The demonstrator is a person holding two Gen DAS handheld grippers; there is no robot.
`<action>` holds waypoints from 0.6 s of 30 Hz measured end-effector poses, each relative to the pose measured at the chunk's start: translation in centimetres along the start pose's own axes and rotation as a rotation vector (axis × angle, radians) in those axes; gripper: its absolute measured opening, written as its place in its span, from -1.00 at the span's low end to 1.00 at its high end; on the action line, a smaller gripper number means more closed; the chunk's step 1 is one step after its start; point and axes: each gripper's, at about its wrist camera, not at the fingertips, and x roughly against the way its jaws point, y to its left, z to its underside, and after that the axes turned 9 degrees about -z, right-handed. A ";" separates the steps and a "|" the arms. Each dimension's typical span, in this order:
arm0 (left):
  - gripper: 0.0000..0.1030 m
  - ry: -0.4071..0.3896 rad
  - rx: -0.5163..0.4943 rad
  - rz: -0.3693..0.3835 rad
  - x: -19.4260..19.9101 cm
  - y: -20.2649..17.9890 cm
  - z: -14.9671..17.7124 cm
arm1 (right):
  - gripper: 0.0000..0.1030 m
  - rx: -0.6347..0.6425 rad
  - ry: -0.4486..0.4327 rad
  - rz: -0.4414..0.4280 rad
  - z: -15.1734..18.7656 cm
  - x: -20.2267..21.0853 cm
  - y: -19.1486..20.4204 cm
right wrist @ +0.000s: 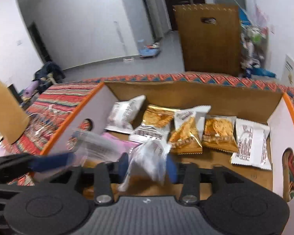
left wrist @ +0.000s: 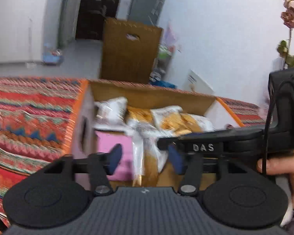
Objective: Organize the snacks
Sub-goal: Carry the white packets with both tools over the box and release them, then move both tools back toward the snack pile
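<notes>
a: where do the claws stand?
b: the left gripper (left wrist: 144, 159) has its blue pads apart, nothing pressed between them. it hangs over the near end of the cardboard box (right wrist: 196, 90), above a pink packet (left wrist: 115, 148) and a white-and-gold packet (left wrist: 147, 150).
a: and the other?
b: the right gripper (right wrist: 148, 168) has its pads apart too. a blurred white packet (right wrist: 149, 156) sits in the gap between them; i cannot tell whether either pad touches it, but they do not look clamped on it.
a: does each show in the other's view?
b: yes. the right gripper crosses the left wrist view from the right, with a hand (left wrist: 284, 168) on its handle. the left gripper comes in from the left of the right wrist view, with a smeared clear wrapper (right wrist: 94, 139) just off its finger.
a: where are the snacks?
b: inside the box, which lies on a striped red blanket (right wrist: 68, 96). along the far wall, left to right: a white packet (right wrist: 125, 113), a gold one (right wrist: 156, 117), a white-and-gold one (right wrist: 188, 129), an orange one (right wrist: 219, 135), and a flat white one (right wrist: 252, 143) by the right wall.
a: beyond that?
b: a tall brown carton (right wrist: 207, 39) stands on the floor past the blanket.
</notes>
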 end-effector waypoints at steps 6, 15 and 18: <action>0.40 -0.072 0.005 -0.036 3.0 2.0 -1.0 | -0.05 0.021 -0.055 0.008 -0.3 1.6 0.2; 0.64 -0.145 -0.031 -0.091 11.4 1.9 -1.4 | 0.20 0.175 -0.144 0.086 1.4 12.9 4.1; 0.84 -0.187 -0.072 -0.091 15.4 1.2 -0.3 | 0.33 0.225 -0.174 0.115 3.3 17.3 5.4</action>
